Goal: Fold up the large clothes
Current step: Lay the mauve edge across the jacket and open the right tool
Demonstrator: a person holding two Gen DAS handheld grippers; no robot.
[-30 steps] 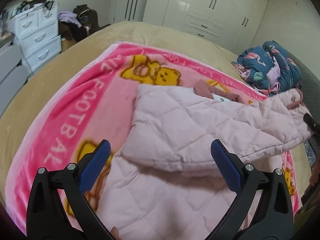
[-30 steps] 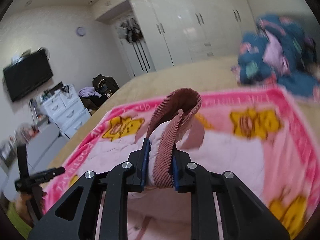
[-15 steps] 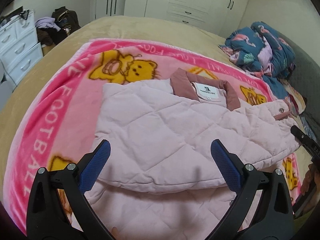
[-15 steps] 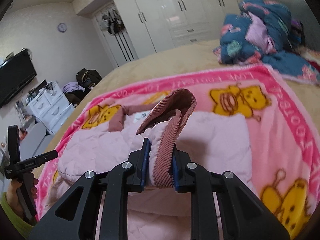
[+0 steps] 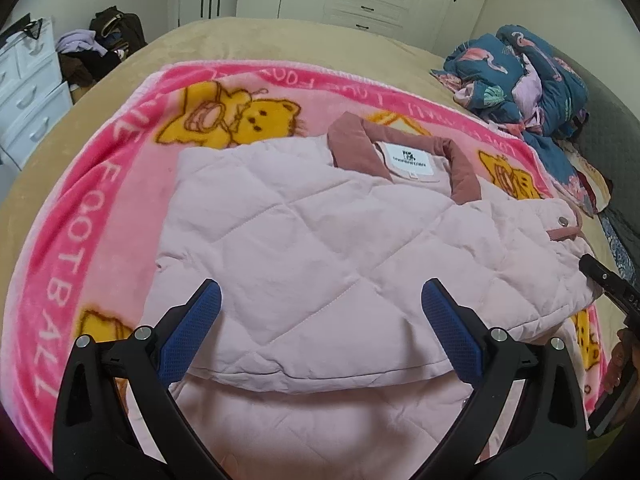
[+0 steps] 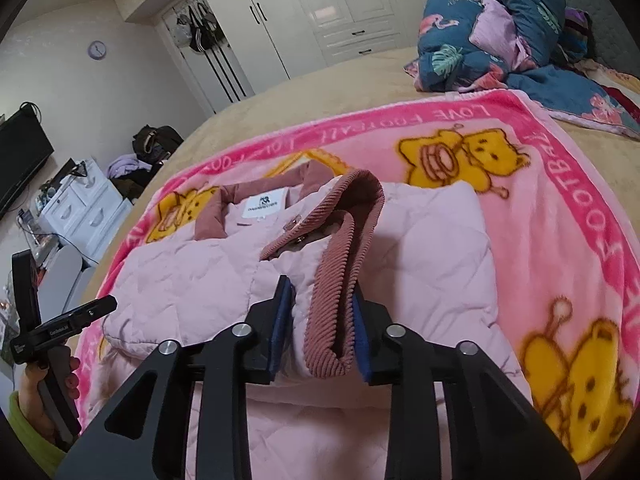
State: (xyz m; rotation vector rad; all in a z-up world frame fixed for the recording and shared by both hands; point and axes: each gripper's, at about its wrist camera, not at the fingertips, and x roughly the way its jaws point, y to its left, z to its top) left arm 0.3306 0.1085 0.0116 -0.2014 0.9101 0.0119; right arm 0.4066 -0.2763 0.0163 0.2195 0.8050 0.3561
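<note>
A pale pink quilted jacket [image 5: 320, 220] lies on a pink bear-print blanket [image 5: 100, 200], its dusty-rose collar [image 5: 460, 168] and white label facing up. One sleeve is folded across the body. My left gripper [image 5: 322, 296] hovers open and wide above the jacket's lower half, holding nothing. In the right wrist view the sleeve's corduroy cuff [image 6: 348, 240] sits between the blue pads of my right gripper [image 6: 322, 312]. Its jaws are opening, and the pads no longer squeeze the cuff, which rests down on the jacket [image 6: 180, 276].
A heap of blue flamingo bedding [image 5: 520, 76] sits at the bed's far right. White drawers [image 5: 28, 92] and a clothes pile stand left of the bed, wardrobes behind. The tan bedspread [image 5: 280, 40] surrounds the blanket. A hand holds the left gripper [image 6: 60, 328] at the left edge.
The right gripper came down with the cuff and laid the sleeve across the jacket. Its jaws have parted. The left gripper shifted over the jacket and stayed open.
</note>
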